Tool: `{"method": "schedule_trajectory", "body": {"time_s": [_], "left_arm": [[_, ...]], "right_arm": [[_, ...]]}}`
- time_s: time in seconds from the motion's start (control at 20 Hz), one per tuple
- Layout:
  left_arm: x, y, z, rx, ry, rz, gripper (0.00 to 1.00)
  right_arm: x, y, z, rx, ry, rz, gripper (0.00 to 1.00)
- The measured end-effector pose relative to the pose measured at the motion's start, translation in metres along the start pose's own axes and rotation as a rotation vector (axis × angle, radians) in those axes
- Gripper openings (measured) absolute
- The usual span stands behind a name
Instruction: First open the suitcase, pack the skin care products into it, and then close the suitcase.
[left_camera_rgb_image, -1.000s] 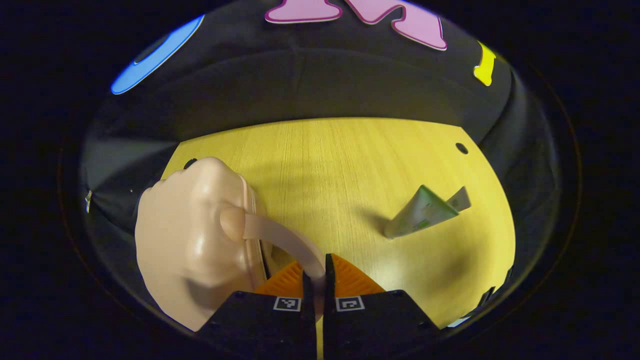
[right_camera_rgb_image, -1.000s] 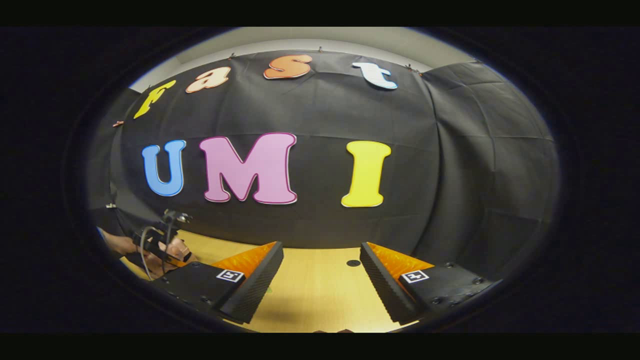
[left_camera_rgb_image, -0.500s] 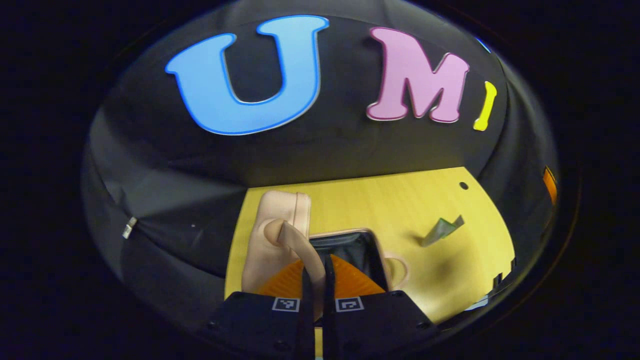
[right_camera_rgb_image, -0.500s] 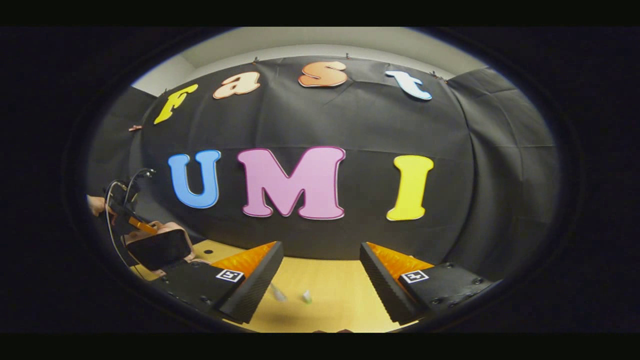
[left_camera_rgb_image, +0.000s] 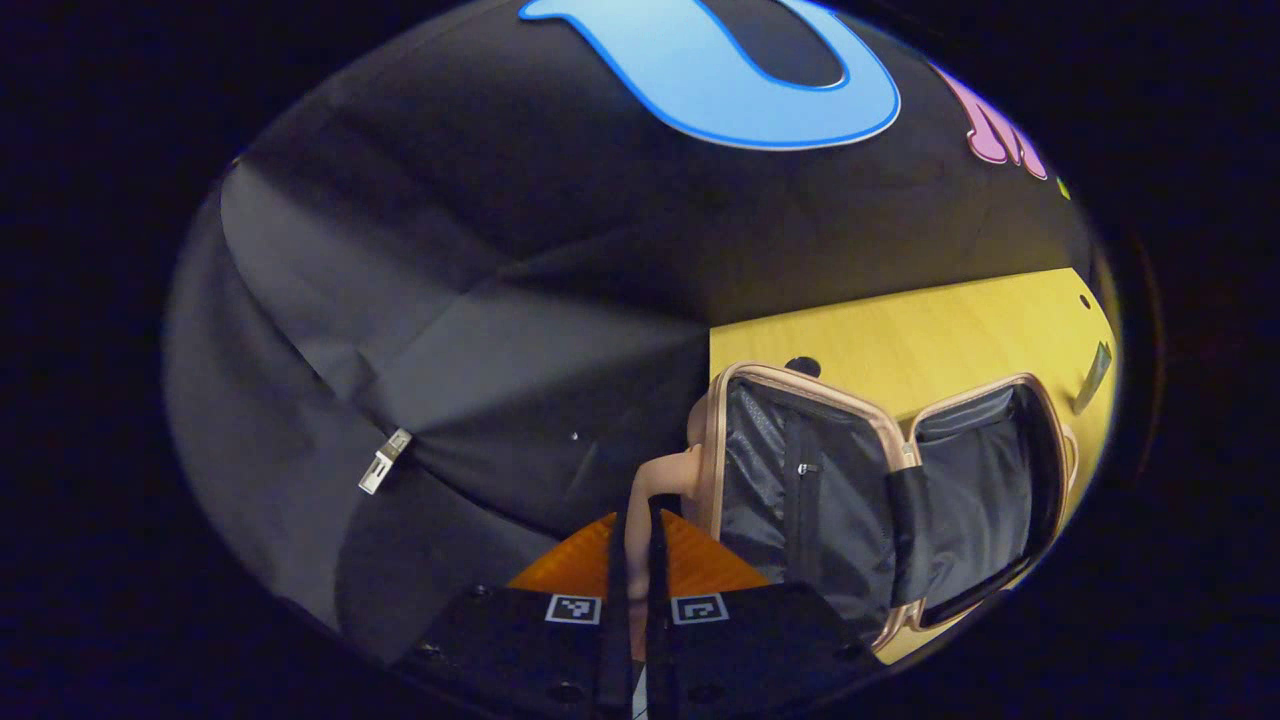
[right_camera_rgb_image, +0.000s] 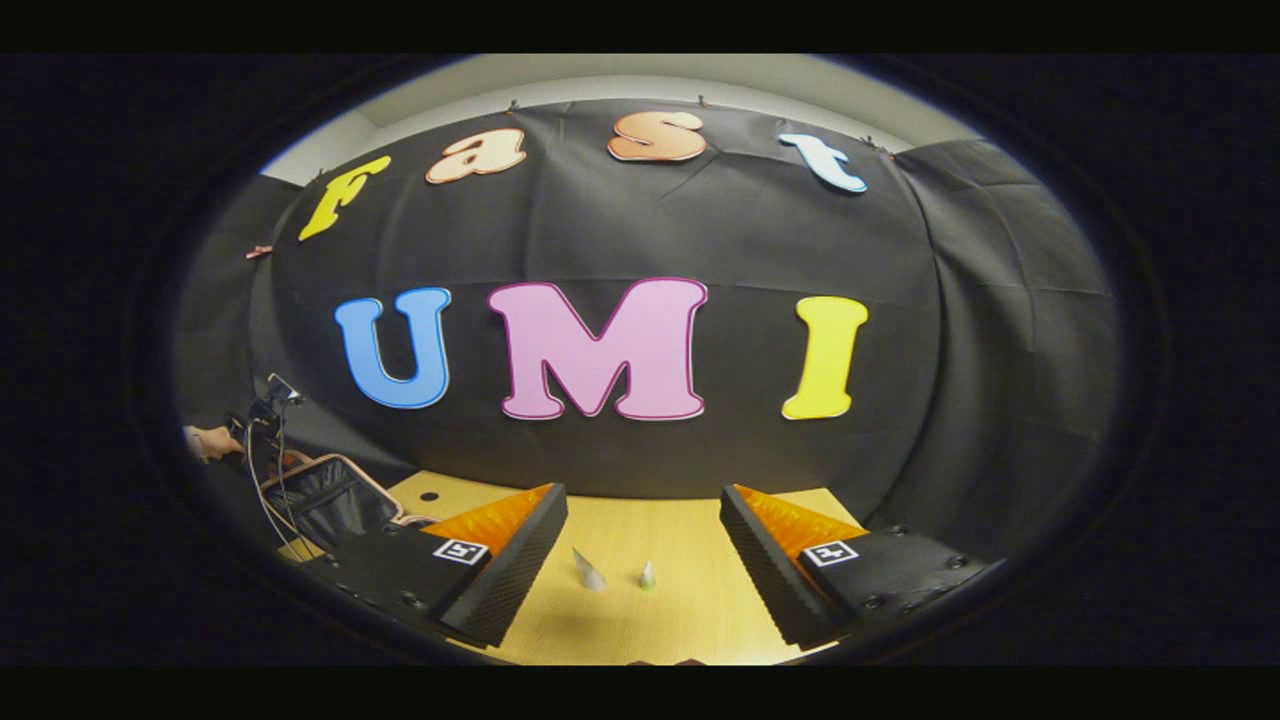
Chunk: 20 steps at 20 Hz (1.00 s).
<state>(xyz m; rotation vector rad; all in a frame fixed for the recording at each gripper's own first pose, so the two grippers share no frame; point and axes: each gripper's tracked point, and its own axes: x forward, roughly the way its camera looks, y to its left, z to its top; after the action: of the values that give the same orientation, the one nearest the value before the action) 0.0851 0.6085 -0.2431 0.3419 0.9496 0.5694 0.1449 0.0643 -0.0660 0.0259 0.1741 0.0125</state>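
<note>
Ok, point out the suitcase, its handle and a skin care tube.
suitcase (left_camera_rgb_image: 800, 480): left gripper view, dark lining of the open half.
handle (left_camera_rgb_image: 655, 478): left gripper view, strap above the tongs.
skin care tube (right_camera_rgb_image: 587, 570): right gripper view, tube body on the table.

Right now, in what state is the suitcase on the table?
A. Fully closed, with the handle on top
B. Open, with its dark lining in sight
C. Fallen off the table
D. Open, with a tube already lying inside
B: the suitcase lies open on the table, both dark-lined halves in sight, while the left gripper is shut on its handle.
</note>
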Motion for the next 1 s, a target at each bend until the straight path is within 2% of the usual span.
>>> {"method": "schedule_trajectory", "body": {"time_s": [0.1, 0.15, 0.25, 0.3, 0.35, 0.4, 0.45, 0.5, 0.6, 0.7, 0.75, 0.85, 1.0], "left_arm": [[0.055, 0.009, -0.048, -0.062, 0.122, -0.008, 0.11], [0.068, 0.007, -0.065, -0.074, 0.169, -0.015, 0.11], [0.087, -0.001, -0.096, -0.113, 0.24, -0.03, 0.12], [0.091, 0.003, -0.097, -0.143, 0.271, -0.023, 0.15], [0.084, 0.009, -0.09, -0.164, 0.261, -0.028, 0.26], [0.079, 0.026, -0.082, -0.152, 0.218, 0.017, 0.49], [0.067, 0.035, -0.073, -0.15, 0.158, 0.029, 0.72], [0.054, 0.026, -0.062, -0.165, 0.1, 0.002, 0.95], [-0.024, -0.017, 0.022, -0.215, -0.175, -0.148, 0.98], [-0.1, -0.063, 0.08, -0.161, -0.379, -0.251, 0.98], [-0.152, -0.106, 0.106, -0.111, -0.499, -0.334, 0.98], [-0.204, -0.174, 0.118, -0.09, -0.567, -0.458, 0.98], [-0.265, -0.299, 0.107, -0.091, -0.564, -0.699, 0.98]], "right_arm": [[-0.015, 0.004, -0.003, -0.001, 0.035, -0.034, 0.94], [-0.018, 0.005, -0.006, 0.008, 0.052, -0.046, 0.98], [-0.024, 0.011, -0.013, 0.047, 0.083, -0.056, 0.98], [-0.026, 0.015, -0.016, 0.064, 0.091, -0.06, 0.98], [-0.029, 0.018, -0.019, 0.071, 0.099, -0.064, 0.98], [-0.03, 0.017, -0.023, 0.072, 0.102, -0.07, 0.98], [-0.032, 0.016, -0.029, 0.078, 0.108, -0.076, 0.98], [-0.031, 0.014, -0.034, 0.085, 0.114, -0.082, 0.98], [-0.029, 0.002, -0.044, 0.074, 0.106, -0.102, 0.98], [-0.026, -0.004, -0.05, 0.061, 0.09, -0.102, 0.98], [-0.022, -0.008, -0.054, 0.047, 0.089, -0.099, 0.98], [-0.012, -0.01, -0.066, 0.026, 0.099, -0.087, 0.98], [0.007, -0.008, -0.101, 0.013, 0.146, -0.035, 0.98]]}}
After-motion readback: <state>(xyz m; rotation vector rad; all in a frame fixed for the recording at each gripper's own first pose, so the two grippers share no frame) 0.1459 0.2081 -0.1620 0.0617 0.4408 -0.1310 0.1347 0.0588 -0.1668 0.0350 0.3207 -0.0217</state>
